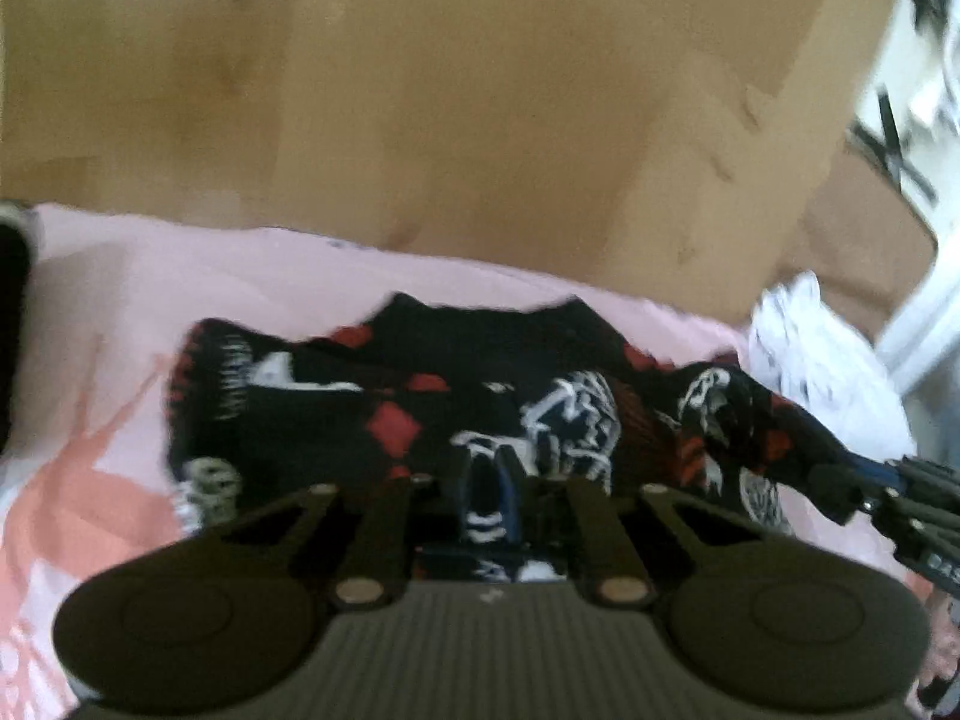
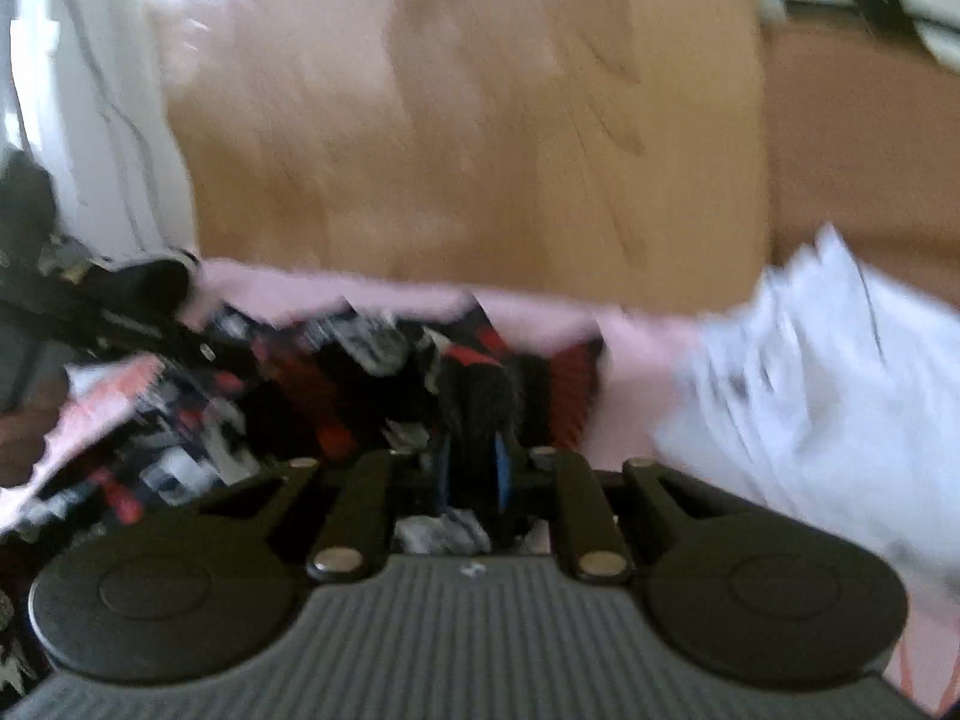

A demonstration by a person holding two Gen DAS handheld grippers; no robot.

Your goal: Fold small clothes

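A small black garment (image 1: pixel 420 408) with red diamonds and white skull prints lies on a pink cloth (image 1: pixel 210 276). My left gripper (image 1: pixel 489 480) is shut on its near edge. My right gripper (image 1: pixel 840 492) shows at the right of the left wrist view, pinching the garment's right end. In the right wrist view my right gripper (image 2: pixel 474 468) is shut on the same garment (image 2: pixel 336 396), bunched in front of it. The left gripper (image 2: pixel 150 324) reaches in from the left. Both views are blurred.
A crumpled white garment (image 2: pixel 828 372) lies on the pink cloth at the right; it also shows in the left wrist view (image 1: pixel 822 372). Beyond the cloth's far edge is a wooden floor (image 1: pixel 480 90). White furniture (image 2: pixel 90 120) stands at the left.
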